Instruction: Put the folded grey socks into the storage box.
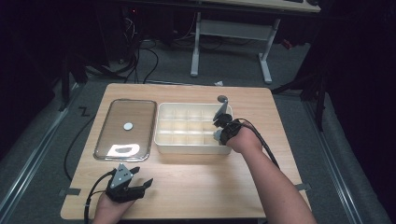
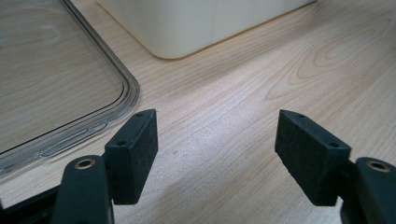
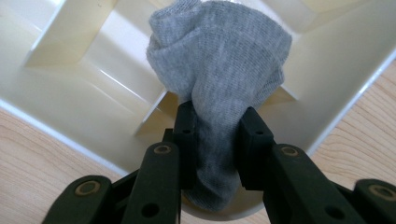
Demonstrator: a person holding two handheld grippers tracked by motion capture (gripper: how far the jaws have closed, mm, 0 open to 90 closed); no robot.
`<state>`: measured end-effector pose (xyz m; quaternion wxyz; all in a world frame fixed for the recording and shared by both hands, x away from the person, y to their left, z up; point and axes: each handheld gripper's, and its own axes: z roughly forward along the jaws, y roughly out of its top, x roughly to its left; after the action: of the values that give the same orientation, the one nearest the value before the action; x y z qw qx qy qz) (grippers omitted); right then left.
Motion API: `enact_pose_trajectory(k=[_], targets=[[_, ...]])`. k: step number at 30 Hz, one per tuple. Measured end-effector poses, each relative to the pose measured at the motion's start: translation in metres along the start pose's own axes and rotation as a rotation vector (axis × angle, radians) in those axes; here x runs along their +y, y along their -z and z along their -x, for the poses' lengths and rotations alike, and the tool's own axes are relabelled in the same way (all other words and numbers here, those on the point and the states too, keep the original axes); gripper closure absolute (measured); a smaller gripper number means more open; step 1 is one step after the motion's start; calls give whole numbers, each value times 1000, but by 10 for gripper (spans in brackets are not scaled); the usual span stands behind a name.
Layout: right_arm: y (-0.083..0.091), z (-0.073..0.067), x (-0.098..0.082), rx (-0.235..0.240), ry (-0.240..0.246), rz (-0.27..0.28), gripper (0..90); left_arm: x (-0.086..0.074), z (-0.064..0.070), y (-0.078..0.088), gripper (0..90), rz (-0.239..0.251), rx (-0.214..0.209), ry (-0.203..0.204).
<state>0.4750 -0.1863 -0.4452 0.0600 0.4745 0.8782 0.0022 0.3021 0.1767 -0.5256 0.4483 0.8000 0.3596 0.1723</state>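
From the high view the person's right gripper [image 1: 218,127] sits over the right end of the cream divided box [image 1: 161,140], but whatever it holds there is too small and dark to make out. The right gripper view sorts that out: there's a grey sock [image 3: 219,70] pinched between the two black pads [image 3: 187,140], jaws clamped on its lower part, with the bunched top bulging out beyond the fingertips and hanging over the box's dividers [image 3: 65,37]. The toe end pokes out behind the pads toward the camera.

The left gripper [image 1: 140,179] rests low on the wooden table [image 1: 196,186] near the front edge. Its own view shows the pads [image 2: 135,154] spread wide apart with bare wood between them, plus the rounded corner of the clear lid [image 2: 56,84] and the box's corner farther off. In the high view that lid lies flat just left of the box.
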Motion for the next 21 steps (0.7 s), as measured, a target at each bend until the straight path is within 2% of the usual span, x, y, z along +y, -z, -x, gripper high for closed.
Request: enact_pose_trajectory(k=[4, 5, 6, 9, 11, 18, 21], targets=[[-4, -1, 1, -6, 4, -11, 734, 0, 0, 0, 307, -3, -2, -2], [-5, -2, 1, -3, -16, -21, 734, 0, 0, -1, 307, -6, -4, -2], [-7, -1, 2, -4, 5, -19, 735, -1, 0, -1, 307, -8, -5, -1], [-10, -3, 3, -5, -7, -31, 735, -1, 0, -1, 307, -10, -6, -3], [-12, -2, 3, -6, 5, -31, 735, -1, 0, -2, 307, -9, -5, -5], [-17, -1, 2, 9, -3, -29, 734, -1, 0, -2, 307, -12, -7, -6], [-18, -1, 2, 19, -26, -33, 733, -1, 1, -2, 307, -16, -10, -7]])
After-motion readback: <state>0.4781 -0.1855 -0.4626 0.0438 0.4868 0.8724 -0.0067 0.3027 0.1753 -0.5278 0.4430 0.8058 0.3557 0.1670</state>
